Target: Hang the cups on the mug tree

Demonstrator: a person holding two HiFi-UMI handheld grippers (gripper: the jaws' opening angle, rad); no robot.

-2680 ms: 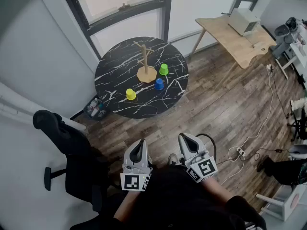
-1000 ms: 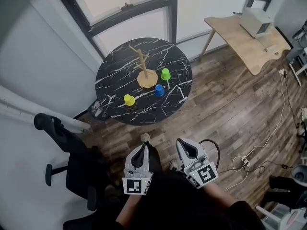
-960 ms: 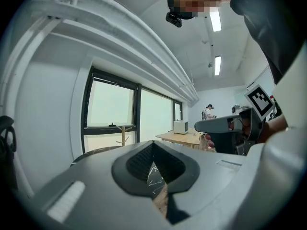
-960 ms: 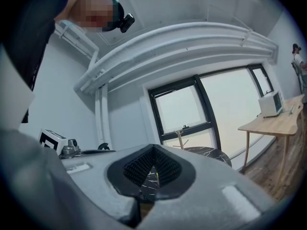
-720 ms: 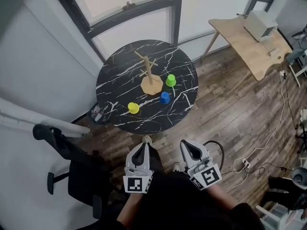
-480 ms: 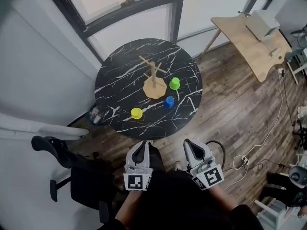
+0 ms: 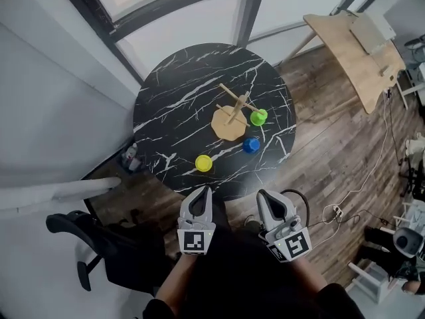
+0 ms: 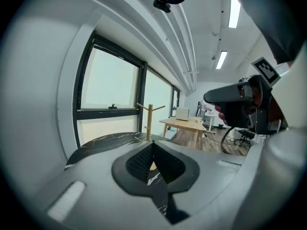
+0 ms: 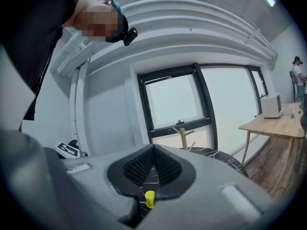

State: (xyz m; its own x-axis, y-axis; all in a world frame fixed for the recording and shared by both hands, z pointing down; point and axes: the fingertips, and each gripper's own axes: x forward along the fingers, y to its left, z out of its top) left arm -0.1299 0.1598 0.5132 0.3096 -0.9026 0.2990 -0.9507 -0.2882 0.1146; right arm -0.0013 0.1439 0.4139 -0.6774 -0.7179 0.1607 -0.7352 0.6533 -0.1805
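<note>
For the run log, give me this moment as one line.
stage: before first pick | left gripper: shut, empty | right gripper: shut, empty | yellow cup, blue cup, green cup: on table | mug tree: no cups hung

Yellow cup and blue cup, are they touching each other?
Apart. The head view shows the yellow cup and blue cup standing separately, with bare black table between them.

The right claw point(image 9: 153, 147), jaws together, faces the mug tree point(image 9: 183, 138) and a yellow cup point(image 9: 150, 199)
</note>
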